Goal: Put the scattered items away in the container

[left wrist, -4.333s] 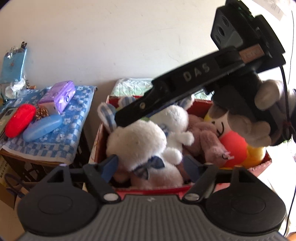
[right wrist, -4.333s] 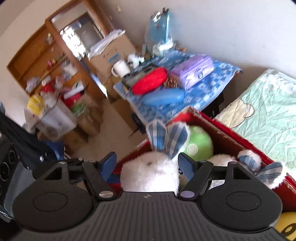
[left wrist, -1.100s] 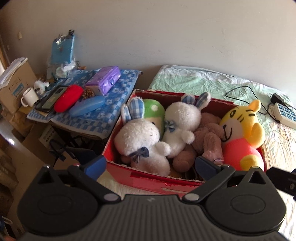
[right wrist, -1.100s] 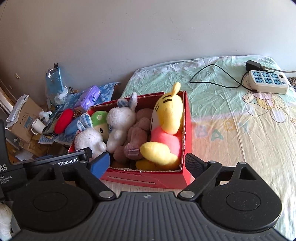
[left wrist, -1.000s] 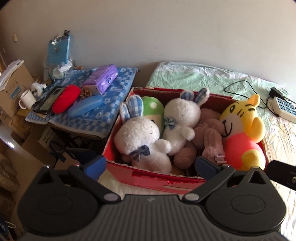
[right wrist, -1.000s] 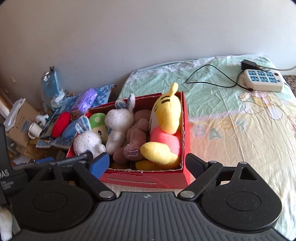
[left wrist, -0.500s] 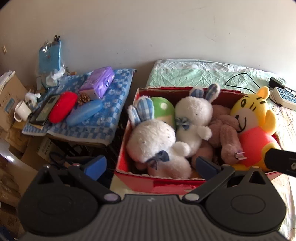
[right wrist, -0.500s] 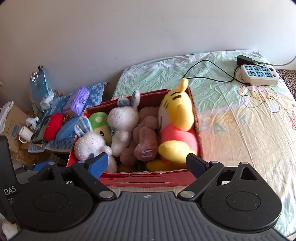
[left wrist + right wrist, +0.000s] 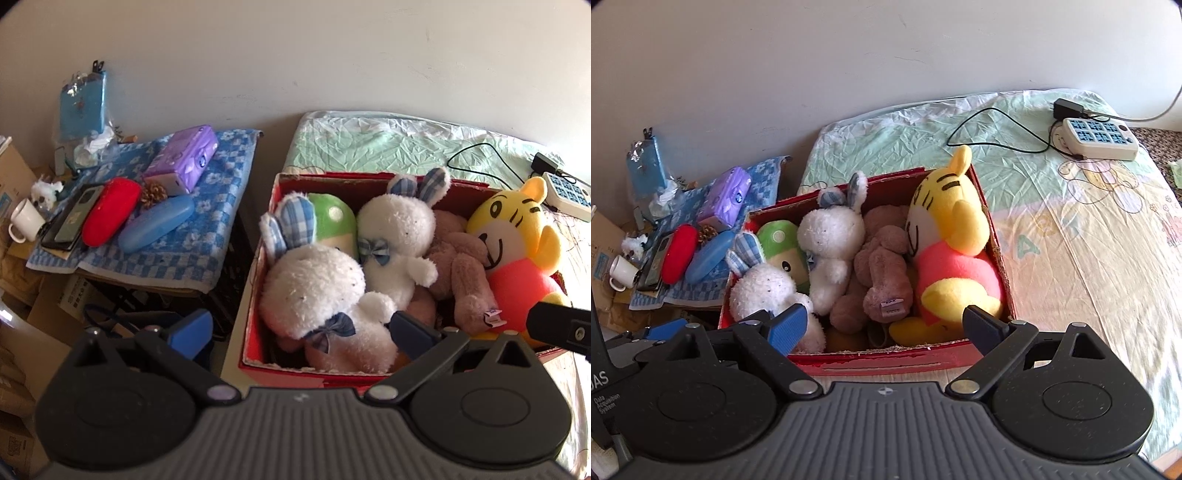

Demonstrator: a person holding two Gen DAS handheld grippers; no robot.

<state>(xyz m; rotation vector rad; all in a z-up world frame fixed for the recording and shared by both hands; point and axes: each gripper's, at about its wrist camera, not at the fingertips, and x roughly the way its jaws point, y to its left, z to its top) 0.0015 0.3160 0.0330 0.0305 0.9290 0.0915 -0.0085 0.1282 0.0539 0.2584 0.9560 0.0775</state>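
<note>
Left wrist view, entry one: my left gripper (image 9: pixel 299 325) has its fingers spread wide and holds nothing; it hangs above the near rim of the red box (image 9: pixel 273 206). Right wrist view, entry two: my right gripper (image 9: pixel 882 325) is likewise spread and empty, held back from the same box.

Change since four seconds ago: both grippers were then down among the toys, the right one straddling a white rabbit; both have since pulled up and away.

Contents now in the box, left to right: large white rabbit (image 9: pixel 314 291), green mushroom plush (image 9: pixel 332 221), small white rabbit (image 9: pixel 399 236), brown plush (image 9: pixel 465 273), yellow tiger (image 9: pixel 517 243).

Judgement: no plush lies loose on the bedsheet (image 9: pixel 1089 221); tidying looks complete.
</note>
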